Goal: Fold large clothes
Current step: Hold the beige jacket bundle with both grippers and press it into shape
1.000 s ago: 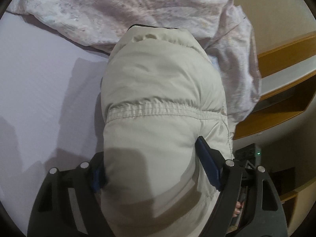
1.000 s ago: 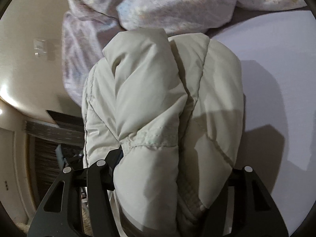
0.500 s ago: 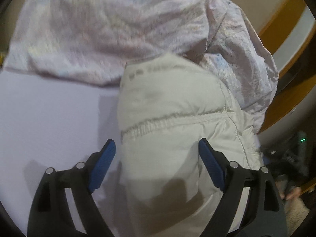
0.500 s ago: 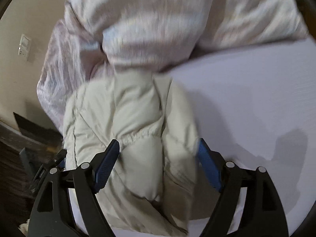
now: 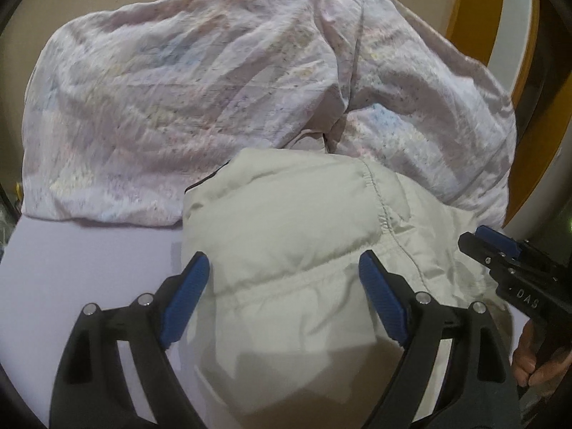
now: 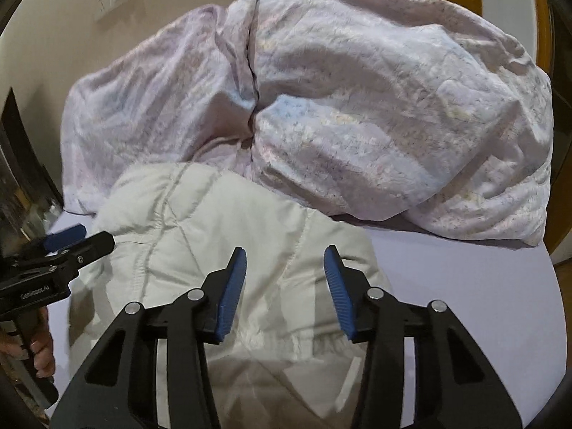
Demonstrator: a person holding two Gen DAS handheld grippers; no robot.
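L gripper (image 5: 282, 286): jaws wide, nothing gripped, above jacket | R gripper (image 6: 285, 280): jaws part-open, just been closing, empty, above jacket | jacket (image 5: 286, 236): cream, puffy, bundled on bed sheet (image 5: 89, 250), far edge touching quilt | quilt (image 6: 357, 114): rumpled, pale floral, behind

Cream padded jacket (image 5: 286, 228), quilted with gathered seams, lies folded into a compact bundle on the bed. Its 12 o'clock edge touches the crumpled duvet.
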